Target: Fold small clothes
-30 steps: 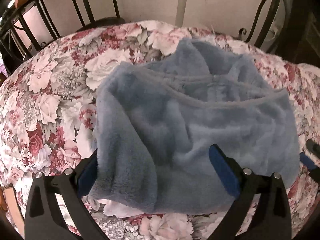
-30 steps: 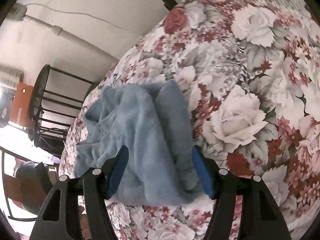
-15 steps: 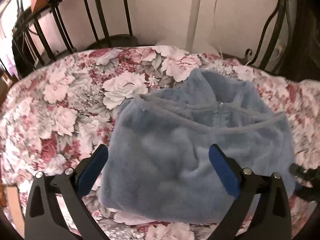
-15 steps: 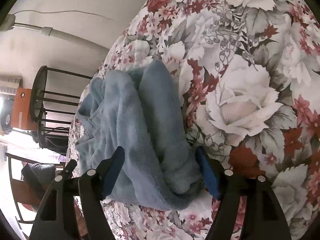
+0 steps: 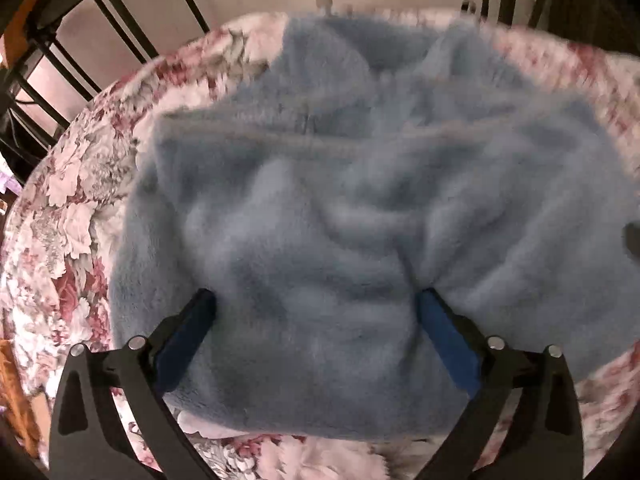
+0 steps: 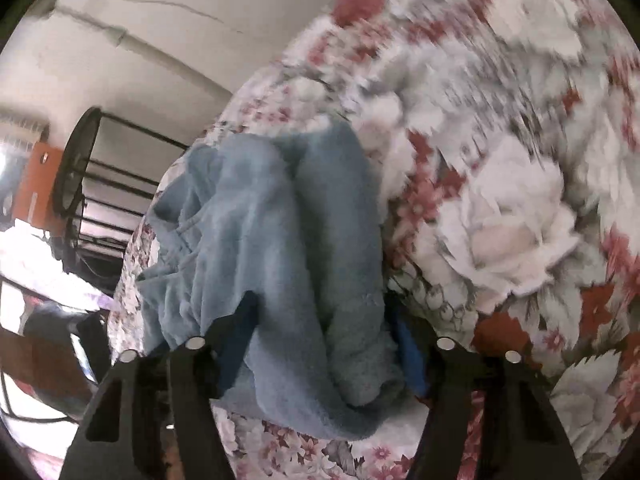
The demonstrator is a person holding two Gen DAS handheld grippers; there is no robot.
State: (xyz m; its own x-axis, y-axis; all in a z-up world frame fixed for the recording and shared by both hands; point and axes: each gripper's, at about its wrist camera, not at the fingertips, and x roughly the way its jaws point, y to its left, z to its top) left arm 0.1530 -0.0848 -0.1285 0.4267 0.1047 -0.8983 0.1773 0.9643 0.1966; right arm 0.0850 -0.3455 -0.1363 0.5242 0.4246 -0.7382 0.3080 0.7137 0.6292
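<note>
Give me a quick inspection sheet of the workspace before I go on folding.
Surface: floral bedcover.
Job's things: blue fleece garment, rumpled, lying on the bedcover.
Clutter: nothing seen.
Grippers: left claw open, tips sunk into the garment; right claw jaws have just been closing, a garment fold pressed between them.
Cables: thin line on the wall, wire or crack unclear.
Surroundings: black metal bed rail, pale wall.

My left view smears the blue fleece garment (image 5: 340,208) and the floral bedspread (image 5: 68,216), so seams are unreadable. On my right view, fleece folds hide both pads (image 6: 408,344), and the bedspread (image 6: 520,200) is blurred.
</note>
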